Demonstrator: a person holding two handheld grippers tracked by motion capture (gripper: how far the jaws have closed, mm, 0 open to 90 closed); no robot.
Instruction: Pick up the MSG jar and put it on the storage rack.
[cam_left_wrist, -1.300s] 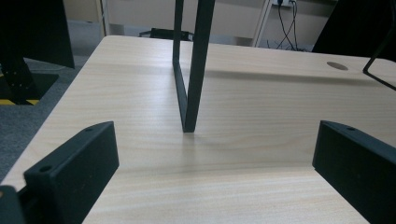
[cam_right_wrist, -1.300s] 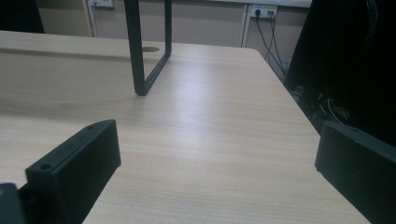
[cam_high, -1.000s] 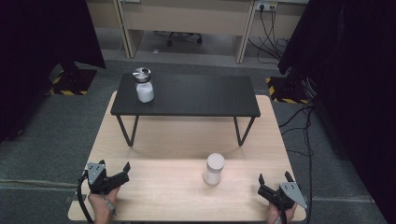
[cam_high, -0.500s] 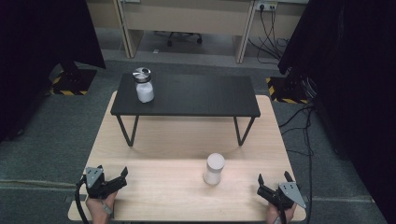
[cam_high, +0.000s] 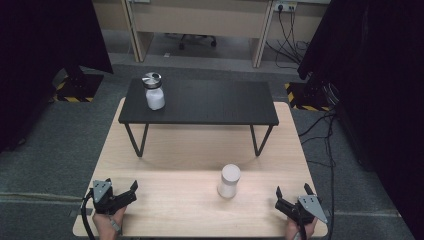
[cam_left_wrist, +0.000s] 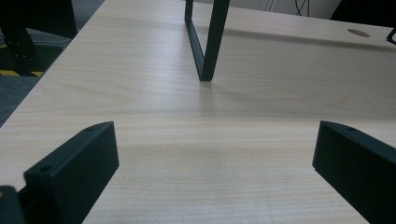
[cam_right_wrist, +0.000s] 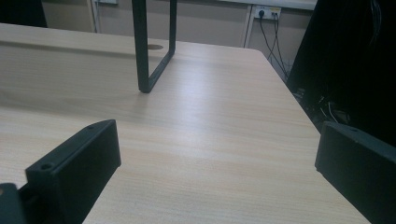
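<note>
Right now I hold the left gripper (cam_high: 126, 192) and right gripper (cam_high: 293, 196) wide open and empty, low on the surface (cam_high: 175, 165). At about 12 o'clock between them stands the white jar (cam_high: 229, 180), near neither.

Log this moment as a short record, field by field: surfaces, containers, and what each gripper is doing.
surface: light wooden table
raised surface: black shelf standing on the wooden table
container 1: white jar upright on the wooden table, nearer the right gripper
container 2: jar with metal lid on the shelf's left end
left gripper: fingers open, holding nothing, at the near left edge
right gripper: fingers open, holding nothing, at the near right edge
contact: neither gripper touches a jar
</note>
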